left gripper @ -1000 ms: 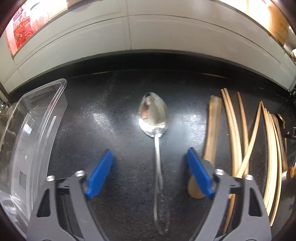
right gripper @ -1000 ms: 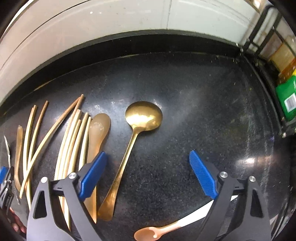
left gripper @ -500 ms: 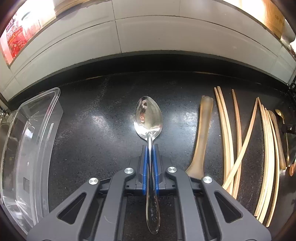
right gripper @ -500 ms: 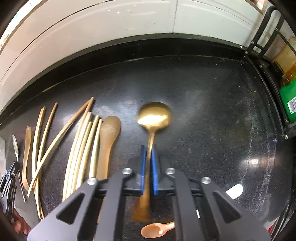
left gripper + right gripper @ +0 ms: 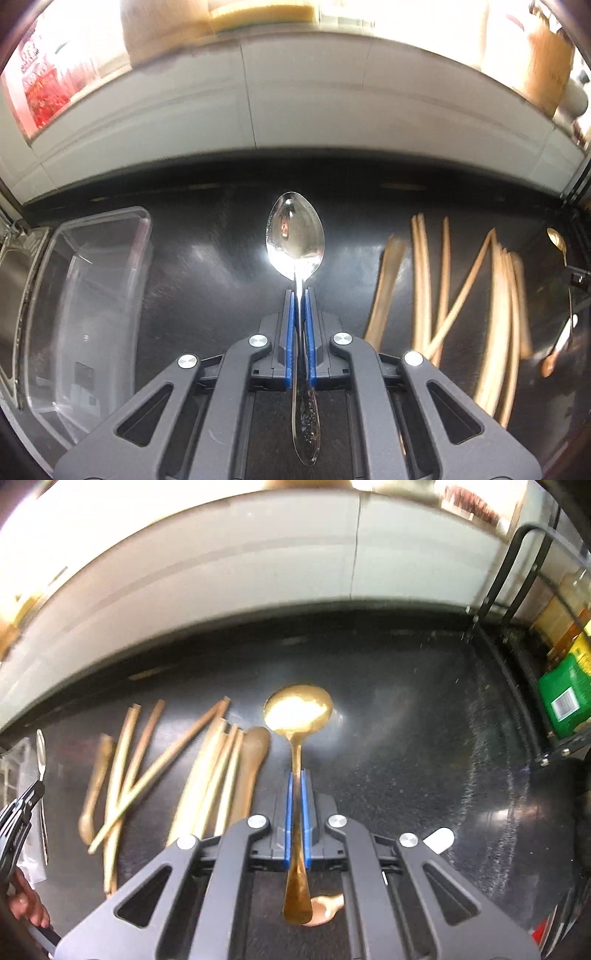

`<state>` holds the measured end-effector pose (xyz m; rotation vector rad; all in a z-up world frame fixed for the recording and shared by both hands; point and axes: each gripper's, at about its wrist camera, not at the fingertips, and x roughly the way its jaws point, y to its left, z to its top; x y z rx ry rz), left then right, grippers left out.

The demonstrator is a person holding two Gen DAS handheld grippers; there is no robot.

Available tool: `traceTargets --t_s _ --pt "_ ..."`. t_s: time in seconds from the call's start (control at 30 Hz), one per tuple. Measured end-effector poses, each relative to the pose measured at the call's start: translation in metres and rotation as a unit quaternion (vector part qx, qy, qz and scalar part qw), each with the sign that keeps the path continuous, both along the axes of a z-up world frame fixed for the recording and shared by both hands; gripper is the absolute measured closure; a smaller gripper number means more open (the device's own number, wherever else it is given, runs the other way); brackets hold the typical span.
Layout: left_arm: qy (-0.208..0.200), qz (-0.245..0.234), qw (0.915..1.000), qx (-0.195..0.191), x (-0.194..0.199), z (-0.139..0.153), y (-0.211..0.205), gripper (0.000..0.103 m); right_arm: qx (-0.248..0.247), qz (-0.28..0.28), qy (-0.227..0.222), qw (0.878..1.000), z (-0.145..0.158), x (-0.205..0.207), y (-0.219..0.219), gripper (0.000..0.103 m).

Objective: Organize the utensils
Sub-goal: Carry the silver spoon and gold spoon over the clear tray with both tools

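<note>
Left wrist view: left gripper (image 5: 300, 295) pinching 1 silver spoon (image 5: 295, 236) by handle, bowl sticking out ahead of pads. 1 clear plastic container (image 5: 92, 295) sitting to its left, bamboo chopsticks (image 5: 495, 295) lying to its right; blur preventing exact count.

Right wrist view: right gripper (image 5: 297, 777) clamping 1 gold spoon (image 5: 298, 709) by handle. 2 wooden spoons (image 5: 255, 753) lying left among chopsticks. 1 pink spoon (image 5: 325, 910) lying below handle.

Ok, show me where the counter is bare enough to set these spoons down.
Bare: between the tub and the wooden spoon, and from the gold spoon right to the rack. Crowded: the chopsticks in the middle.
</note>
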<state>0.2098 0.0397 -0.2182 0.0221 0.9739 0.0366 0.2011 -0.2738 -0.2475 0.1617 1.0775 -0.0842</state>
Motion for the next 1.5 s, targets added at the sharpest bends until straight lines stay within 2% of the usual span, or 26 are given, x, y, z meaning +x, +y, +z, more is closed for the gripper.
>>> traceTargets --t_s 0.3,0.5,0.8,1.07,1.3,1.5 --pt "-0.034 -0.013 0.9993 0.003 -0.055 0.091 -0.013 0.098 0.007 0.035 -0.069 0.997 0.093 -0.068 0.030 0.098" --pt "-0.048 -0.023 0.9986 -0.002 -0.095 0.120 -0.023 0.098 0.002 0.053 -0.099 0.994 0.136 -0.121 0.048 0.098" --pt "-0.037 -0.034 0.9987 -0.010 -0.146 0.124 -0.033 0.098 -0.009 0.066 -0.101 0.993 0.146 -0.176 0.059 0.098" --pt "-0.037 -0.027 0.9989 -0.008 -0.162 0.126 -0.032 0.098 -0.009 0.078 -0.102 0.992 0.151 -0.186 0.070 0.098" --pt "-0.041 0.009 0.9991 -0.002 -0.163 0.134 0.003 0.098 0.002 0.123 -0.108 0.987 0.159 -0.169 0.111 0.098" --pt "-0.043 0.066 0.9968 0.009 -0.168 0.140 0.060 0.098 0.017 0.190 -0.109 0.976 0.161 -0.148 0.179 0.098"
